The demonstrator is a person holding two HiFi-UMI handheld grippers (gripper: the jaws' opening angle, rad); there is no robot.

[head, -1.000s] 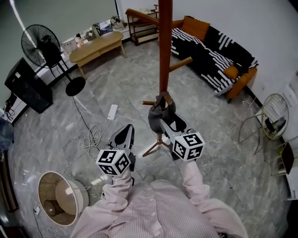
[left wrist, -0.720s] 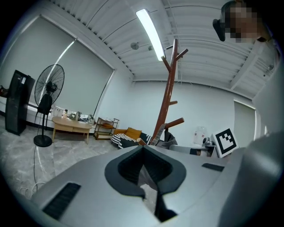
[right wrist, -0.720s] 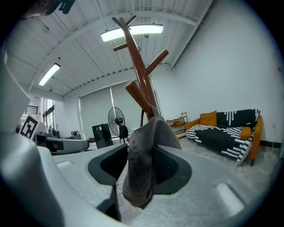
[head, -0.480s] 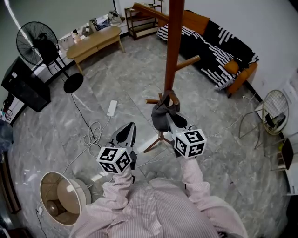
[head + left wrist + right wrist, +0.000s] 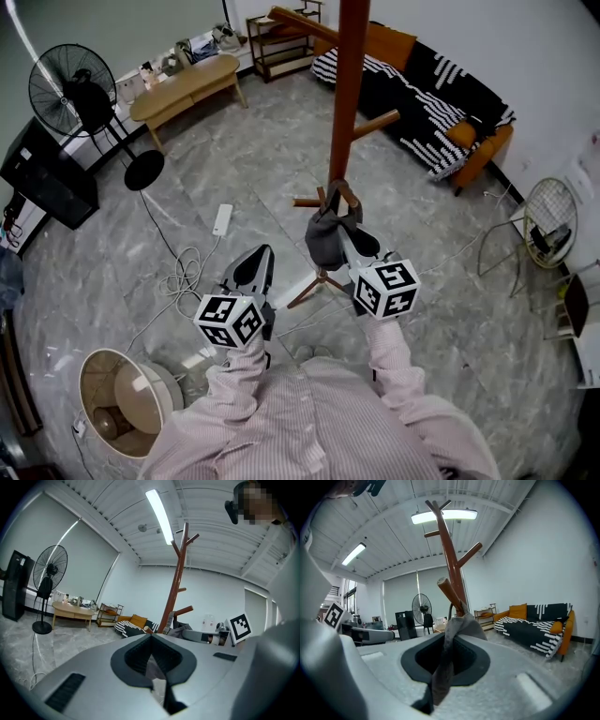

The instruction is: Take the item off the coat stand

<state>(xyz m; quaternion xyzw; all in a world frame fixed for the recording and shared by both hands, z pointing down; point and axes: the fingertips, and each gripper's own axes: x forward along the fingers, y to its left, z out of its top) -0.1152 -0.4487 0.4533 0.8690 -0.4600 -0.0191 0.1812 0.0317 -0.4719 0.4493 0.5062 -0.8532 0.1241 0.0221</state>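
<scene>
A tall reddish-brown coat stand rises in front of me. A grey cloth item hangs from a short low peg on it. My right gripper reaches up to that item. Its jaws have just been closing, and they are shut on the grey fabric, which drapes down between them in the right gripper view, with the stand close behind. My left gripper hangs lower and to the left, shut with nothing in it, pointing past the stand.
A pedestal fan and a black cabinet stand at the left. A wooden table and a striped sofa stand beyond. A power strip with cables lies on the floor; a round lamp is near left.
The right gripper's jaws have closed on the grey item hanging from the peg. Both hands have stayed nearly in place, and the left gripper looks the same.
</scene>
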